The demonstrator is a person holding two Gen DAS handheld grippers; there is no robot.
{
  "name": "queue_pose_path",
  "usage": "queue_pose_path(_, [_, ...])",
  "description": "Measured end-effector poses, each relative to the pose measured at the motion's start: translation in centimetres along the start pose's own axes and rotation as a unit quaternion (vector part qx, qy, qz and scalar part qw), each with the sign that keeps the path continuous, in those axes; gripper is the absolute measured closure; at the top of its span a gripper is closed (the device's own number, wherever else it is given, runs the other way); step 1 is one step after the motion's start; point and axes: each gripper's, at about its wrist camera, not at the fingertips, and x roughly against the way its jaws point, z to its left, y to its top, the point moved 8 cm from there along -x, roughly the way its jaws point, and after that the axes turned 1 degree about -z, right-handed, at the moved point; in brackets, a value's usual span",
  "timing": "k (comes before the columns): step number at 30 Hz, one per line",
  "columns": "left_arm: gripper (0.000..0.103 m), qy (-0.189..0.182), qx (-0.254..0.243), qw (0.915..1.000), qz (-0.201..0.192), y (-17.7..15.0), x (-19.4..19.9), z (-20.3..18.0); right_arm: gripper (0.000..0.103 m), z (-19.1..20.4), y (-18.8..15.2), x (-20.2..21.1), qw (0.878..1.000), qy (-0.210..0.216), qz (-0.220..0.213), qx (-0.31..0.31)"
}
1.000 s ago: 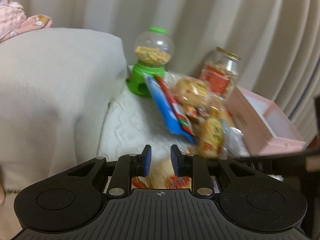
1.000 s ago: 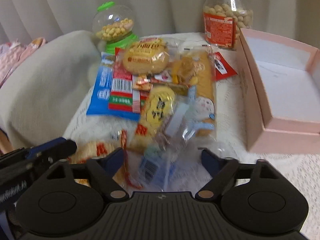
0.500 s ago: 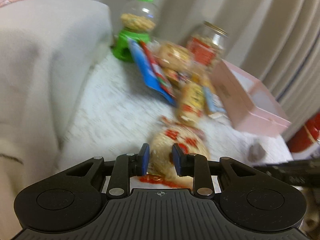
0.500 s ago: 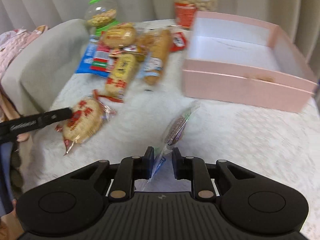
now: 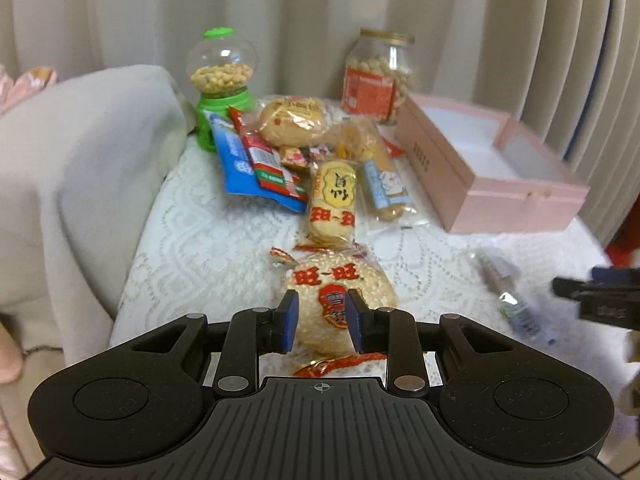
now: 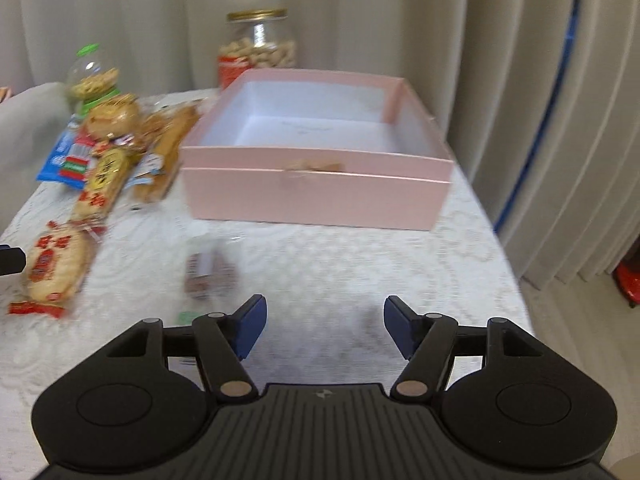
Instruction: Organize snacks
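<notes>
— Counting what is packed so far: the pink box [image 6: 320, 196] holds nothing, and every snack lies outside it on the lace cloth [image 5: 208, 240].

— And the round cracker packet [image 5: 340, 292]?

— It lies apart from the snack pile [image 5: 332, 196], between the pads of the left gripper [image 5: 322, 322]. The jaws have just been opening slightly; whether they pinch it cannot be told.

— The right gripper [image 6: 324, 328]?

— Its jaws have just been opening and stand wide and empty, with a small clear packet [image 6: 208, 268] beside it. Nearly everything is left.
</notes>
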Motion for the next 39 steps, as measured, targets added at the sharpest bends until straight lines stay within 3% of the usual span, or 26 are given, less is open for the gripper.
queue_pose_path(3, [0.073, 0.011, -0.044, 0.9989, 0.014, -0.2, -1.5, -2.8, 0.037, -1.2, -0.4, -0.1, 1.0, -0.015, -0.017, -0.003])
queue_pose_path(6, [0.072, 0.046, -0.092, 0.9947, 0.0, -0.2, -2.5, -4.8, 0.037, -1.8, -0.7, -0.5, 0.999, -0.017, -0.026, -0.007])
queue_pose_path(8, [0.062, 0.037, -0.094, 0.9949, 0.007, -0.1, -2.9, -5.6, 0.037, -1.8, -1.1, -1.0, 0.999, -0.007, -0.029, -0.013])
queue_pose_path(10, [0.045, 0.025, -0.104, 0.9941, 0.017, -0.2, -3.1, -6.2, 0.035, -1.9, -1.4, -1.5, 0.999, 0.0, -0.033, -0.02])
queue_pose_path(12, [0.046, 0.02, -0.107, 0.9939, 0.016, -0.2, -3.1, -6.3, 0.033, -1.9, -1.3, -1.5, 0.999, 0.004, -0.036, -0.023])
queue_pose_path(15, [0.046, 0.013, -0.087, 0.9961, 0.011, -0.2, -2.6, -5.3, 0.03, -1.9, -1.2, -1.7, 0.999, 0.01, -0.034, -0.028])
queue_pose_path(19, [0.045, 0.042, -0.066, 0.9969, 0.004, 0.0, -1.9, -3.1, 0.029, -2.0, -1.3, -1.7, 0.999, 0.014, -0.036, -0.033])
queue_pose_path(23, [0.041, 0.025, -0.066, 0.9973, 0.019, -0.3, -2.4, -3.4, 0.027, -2.0, -1.4, -1.7, 0.999, 0.015, -0.037, -0.034])
queue_pose_path(26, [0.031, 0.008, -0.067, 0.9975, 0.018, -0.3, -2.7, -4.0, 0.026, -2.0, -1.4, -1.7, 0.999, 0.015, -0.038, -0.034])
queue_pose_path(29, [0.035, -0.01, -0.039, 0.9992, 0.008, 0.2, -2.1, -3.3, 0.026, -2.0, -1.4, -1.7, 0.999, 0.014, -0.038, -0.035])
queue_pose_path(32, [0.035, 0.009, -0.014, 0.9998, -0.01, 0.7, -0.9, -1.3, 0.024, -2.0, -1.4, -1.7, 0.999, 0.015, -0.038, -0.035])
queue_pose_path(37, [0.036, 0.025, 0.057, 0.9979, 0.02, 0.0, -1.9, 2.7, 0.024, -2.0, -1.4, -1.8, 0.999, 0.013, -0.038, -0.034])
queue_pose_path(39, [0.035, 0.004, 0.076, 0.9969, 0.021, -0.4, -2.4, 2.8, 0.023, -2.0, -1.4, -1.8, 0.999, 0.012, -0.038, -0.033])
